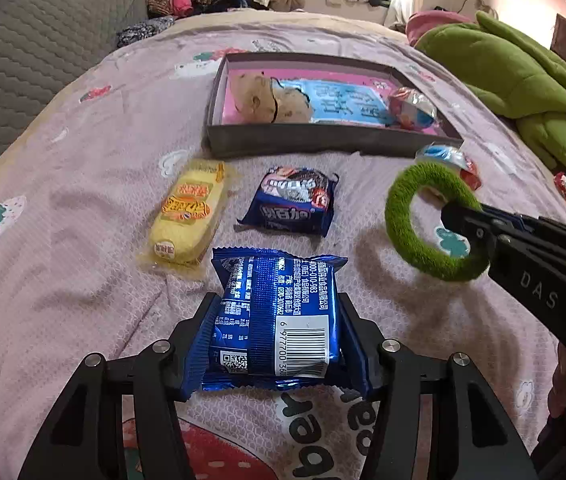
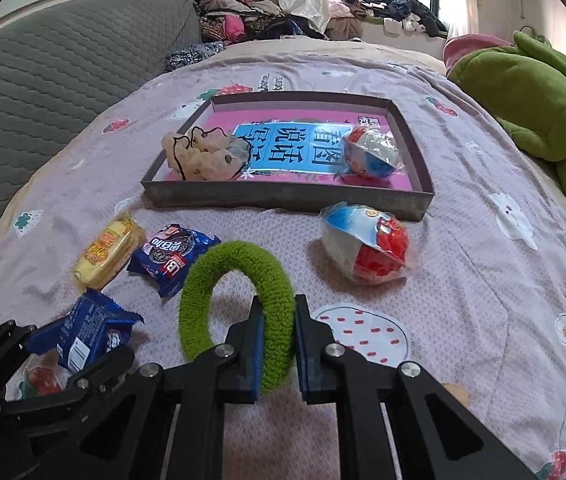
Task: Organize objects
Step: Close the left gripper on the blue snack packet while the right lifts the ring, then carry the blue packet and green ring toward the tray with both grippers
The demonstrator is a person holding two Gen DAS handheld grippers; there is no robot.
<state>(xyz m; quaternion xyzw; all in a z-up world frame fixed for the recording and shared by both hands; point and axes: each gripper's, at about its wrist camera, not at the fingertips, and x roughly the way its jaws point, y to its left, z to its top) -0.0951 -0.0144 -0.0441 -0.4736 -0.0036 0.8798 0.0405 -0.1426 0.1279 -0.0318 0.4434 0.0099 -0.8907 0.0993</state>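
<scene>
**A:** What lies nearest?

**B:** The left gripper [image 1: 279, 344] grasps a blue snack packet [image 1: 277, 312]; the right gripper [image 2: 279, 344] is clenched on a green fuzzy ring [image 2: 239, 312], both above a pink printed bedspread [image 2: 463, 300].

**A:** And beyond?

**B:** A yellow cake packet [image 1: 187, 220], a dark blue biscuit packet [image 1: 295, 204] and a wrapped red-and-white egg toy [image 2: 367, 248] lie on the spread. Farther, a shallow grey box [image 2: 283, 196] holds a beige plush [image 2: 207, 156] and a second egg toy [image 2: 371, 152]. A green blanket [image 2: 543, 100], grey quilted cover [image 2: 63, 68] and heaped clothes [image 2: 283, 12] border the window.

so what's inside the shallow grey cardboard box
The box holds a beige plush toy at left, a red-blue-white wrapped egg at right, on a pink-and-blue printed sheet partly covered by both.
</scene>
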